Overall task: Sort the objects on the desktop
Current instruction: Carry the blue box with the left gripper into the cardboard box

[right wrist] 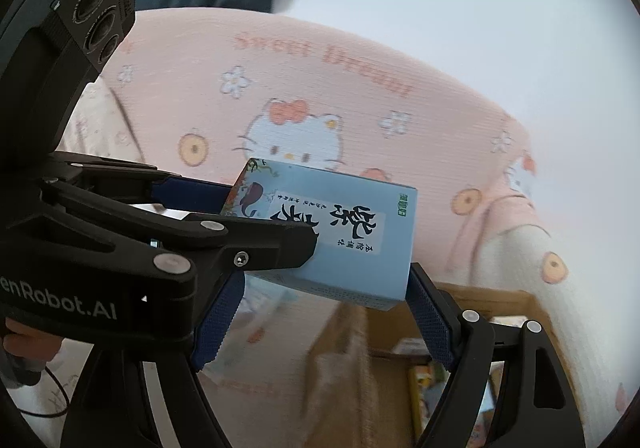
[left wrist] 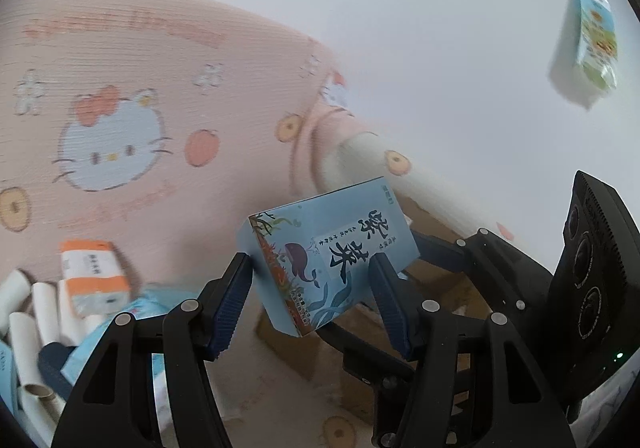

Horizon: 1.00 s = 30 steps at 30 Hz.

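Showing one blue box (left wrist: 328,248) printed with a purple whale and dark characters, held up in the air between two grippers.

**Left gripper** (left wrist: 309,260): both blue-padded fingers press against opposite faces of the blue box, so it is clamped on it. In the right wrist view this gripper enters from 9 o'clock. One finger lies along the box's top left edge and the other crosses its front.

**Right gripper** (right wrist: 324,280): its two fingers stand wide, one on each side of the box's lower edge. The pad at 4 o'clock touches the box's lower corner. The tip of the pad at 7 o'clock is hidden behind the left gripper, so a grip cannot be confirmed.

**Background, left wrist view:**
- One pink cloth (left wrist: 168,176) with two cat faces and scattered flowers and oranges. It fills the field from 9 to 12 o'clock.
- One small packet (left wrist: 588,44), pale blue and green, lying alone on the white surface (left wrist: 420,28) at 2 o'clock.
- One orange-and-white packet (left wrist: 92,276) at 8 o'clock, resting on a heap of white tubes (left wrist: 22,324). At least five tubes are countable.
- One brown cardboard box (left wrist: 288,344) directly below the blue box, blurred.

In the right wrist view the cardboard box sits at 5 o'clock, open. Its contents are too blurred to count.
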Available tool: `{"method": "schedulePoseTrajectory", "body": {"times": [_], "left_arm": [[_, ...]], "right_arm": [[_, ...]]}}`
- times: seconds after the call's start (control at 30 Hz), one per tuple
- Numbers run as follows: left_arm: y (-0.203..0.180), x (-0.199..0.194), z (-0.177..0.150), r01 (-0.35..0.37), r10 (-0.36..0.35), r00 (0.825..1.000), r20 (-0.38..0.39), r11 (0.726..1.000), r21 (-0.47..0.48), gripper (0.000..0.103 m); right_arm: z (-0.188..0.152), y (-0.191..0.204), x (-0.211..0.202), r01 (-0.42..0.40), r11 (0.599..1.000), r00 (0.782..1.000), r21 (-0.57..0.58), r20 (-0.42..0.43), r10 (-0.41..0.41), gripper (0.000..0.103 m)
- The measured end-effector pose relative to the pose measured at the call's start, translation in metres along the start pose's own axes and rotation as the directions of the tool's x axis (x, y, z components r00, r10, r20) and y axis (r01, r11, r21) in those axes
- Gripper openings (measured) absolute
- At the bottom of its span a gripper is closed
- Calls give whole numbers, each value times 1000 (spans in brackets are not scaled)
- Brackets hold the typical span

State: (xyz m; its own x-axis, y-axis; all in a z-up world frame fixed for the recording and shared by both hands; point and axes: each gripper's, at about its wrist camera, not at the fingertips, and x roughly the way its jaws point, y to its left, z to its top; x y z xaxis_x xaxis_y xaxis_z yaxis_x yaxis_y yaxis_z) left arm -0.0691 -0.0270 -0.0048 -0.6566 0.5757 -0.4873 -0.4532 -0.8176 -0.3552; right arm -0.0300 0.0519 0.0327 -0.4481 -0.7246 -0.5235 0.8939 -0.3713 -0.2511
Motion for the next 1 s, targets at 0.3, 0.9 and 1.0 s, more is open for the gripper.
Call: {"method": "schedulePoseTrajectory", "body": {"times": [0.3,0.9,1.0], "left_arm": [[-63,47,8,29,-21,996,-81,995,95,64],[-105,142,31,57,-5,933,-359,989,134,61],[-109,156,33,55,-2,924,-382,990,128,57]], "right_arm": [[-25,-47,-13,96,993,994,69,-51,-93,80],[-47,-150,6,9,936,976,351,-205,68,78],[-56,-157,12,-1,928,961,373,-256,104,69]]}}
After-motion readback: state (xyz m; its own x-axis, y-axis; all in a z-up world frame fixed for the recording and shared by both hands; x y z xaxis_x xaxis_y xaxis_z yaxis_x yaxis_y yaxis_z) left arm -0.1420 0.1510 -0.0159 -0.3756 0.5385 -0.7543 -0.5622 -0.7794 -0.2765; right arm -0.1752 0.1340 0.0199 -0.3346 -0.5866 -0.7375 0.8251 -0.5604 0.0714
